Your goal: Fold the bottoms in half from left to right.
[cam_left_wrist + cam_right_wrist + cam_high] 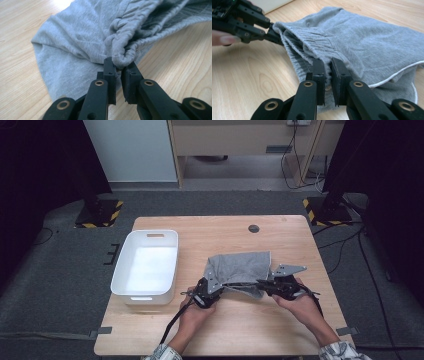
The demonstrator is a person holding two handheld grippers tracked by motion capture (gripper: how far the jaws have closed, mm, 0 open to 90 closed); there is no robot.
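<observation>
A grey garment (239, 269) with a ribbed elastic waistband and thin white piping lies on the wooden table (220, 232). My left gripper (209, 290) is shut on one end of the waistband (122, 57), which bunches between its jaws. My right gripper (270, 285) is shut on the other end of the waistband (322, 53). The band hangs stretched between the two grippers, just above the table. In the right gripper view the left gripper (270, 32) shows at the top left, clamped on the garment (367, 40).
A white plastic bin (146, 266) stands empty at the table's left side. A small dark round grommet (254, 228) sits near the far edge. Bare wood lies in front of the grippers and beyond the garment.
</observation>
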